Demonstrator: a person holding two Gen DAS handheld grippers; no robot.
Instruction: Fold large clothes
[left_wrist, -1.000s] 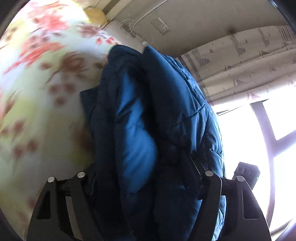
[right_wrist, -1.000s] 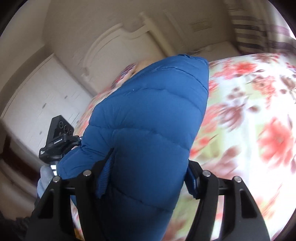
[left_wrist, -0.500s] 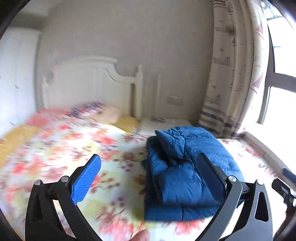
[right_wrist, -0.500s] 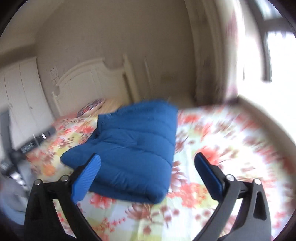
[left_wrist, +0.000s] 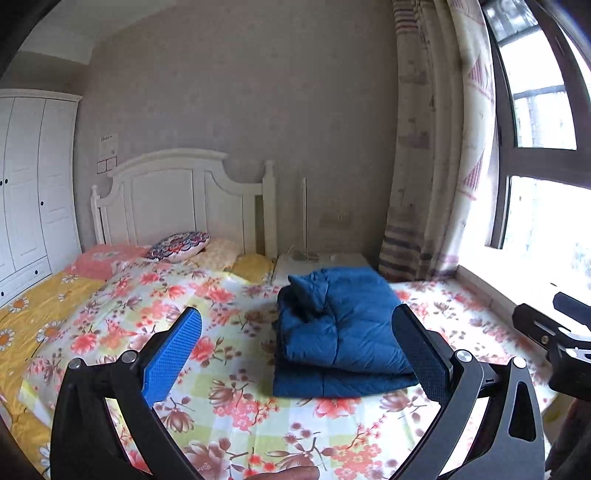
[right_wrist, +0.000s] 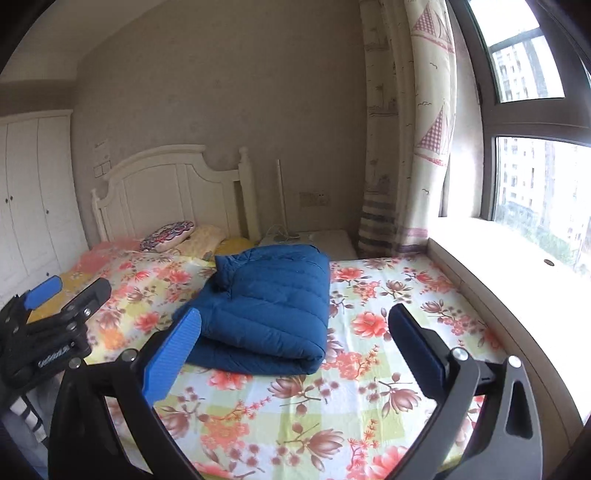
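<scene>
The blue quilted jacket (left_wrist: 340, 332) lies folded, apparently in layers, on the floral bedspread (left_wrist: 229, 398).

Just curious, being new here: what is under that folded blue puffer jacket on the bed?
The folded blue puffer jacket lies on the floral bedsheet, which shows all around it. Whatever sits directly beneath or inside its folds is covered.

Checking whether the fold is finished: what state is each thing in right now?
Jacket: folded into a bundle, lying on the bed, free of both grippers.
Left gripper: open, empty.
Right gripper: open, empty.
Curtain: drawn aside, window uncovered.
Wardrobe: doors shut.
</scene>
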